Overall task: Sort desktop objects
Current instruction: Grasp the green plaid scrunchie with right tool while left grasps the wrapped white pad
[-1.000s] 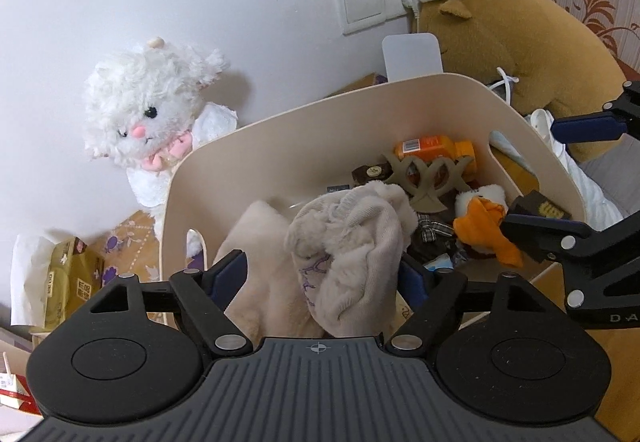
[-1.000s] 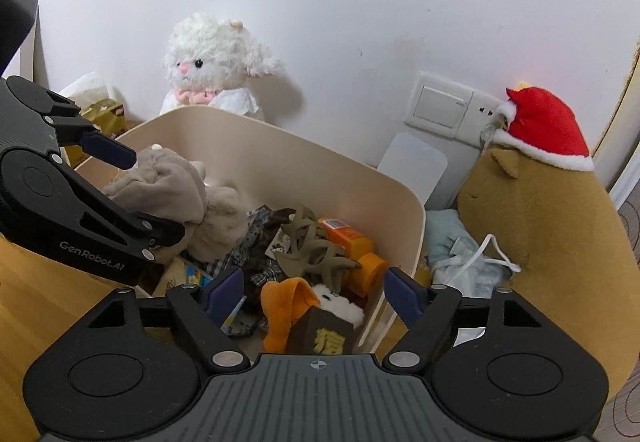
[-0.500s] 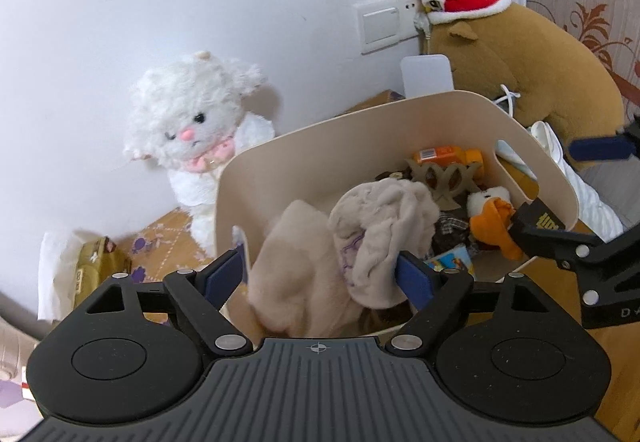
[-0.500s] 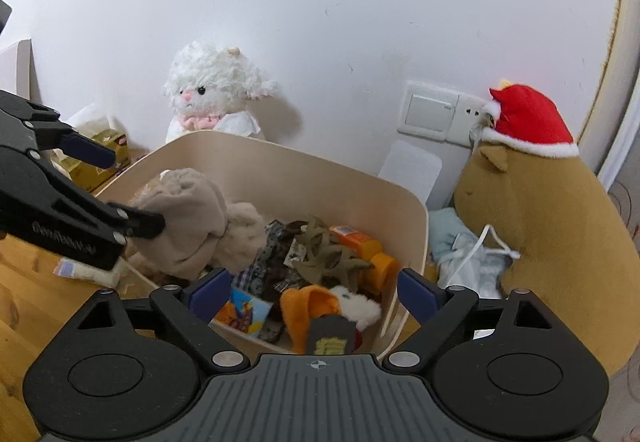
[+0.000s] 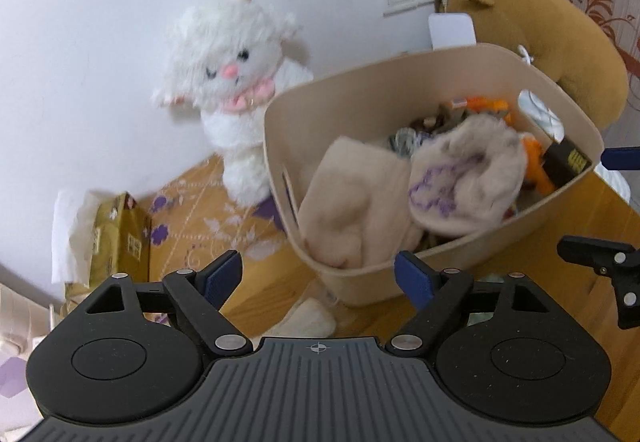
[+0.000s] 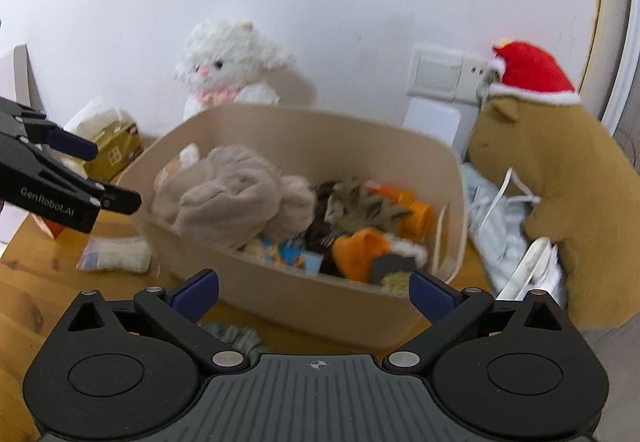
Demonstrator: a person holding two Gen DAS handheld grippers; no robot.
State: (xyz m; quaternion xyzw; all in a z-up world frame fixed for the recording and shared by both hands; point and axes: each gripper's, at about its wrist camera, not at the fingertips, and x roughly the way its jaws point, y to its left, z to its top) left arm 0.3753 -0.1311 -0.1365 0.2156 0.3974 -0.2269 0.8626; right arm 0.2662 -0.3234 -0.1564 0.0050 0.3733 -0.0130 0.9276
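1. Left wrist view: the beige bin (image 5: 432, 266) stands on the wooden worktop (image 5: 592, 218) near the wall and already carries a good load. Two pale fleecy cloths (image 5: 460, 178) lie heaped at its near end. Behind them sit an orange plush piece (image 5: 536, 162), a dark box with gold print (image 5: 570, 158) and other small odds, too blurred to name.
2. The left gripper (image 5: 318, 274) has its fingers spread wide and opening further, with nothing pressed between them; only the bin's near corner shows in the gap, lying beyond the tips.
3. Right wrist view: the right gripper (image 6: 314, 290) is likewise wide, its jaws opening, and empty. The bin's front wall lies beyond it.
4. Done so far, as I judge it: most of the loose things look gathered into the bin, and both hands are free.
5. Left to do, it seems: a small white fluffy piece (image 6: 116, 254) lies on the worktop just left of the bin, and a grey knitted item (image 6: 236, 336) shows just in front of the right gripper. Either could be the next pick.
6. A gold tissue pack (image 6: 114, 154), a white plush lamb (image 6: 228, 66) and a brown plush with a red hat (image 6: 552, 170) stand around the bin. Whether these count as things to sort I cannot tell.
7. Light blue cloth (image 6: 496, 226) is bunched between bin and brown plush, also unsorted.
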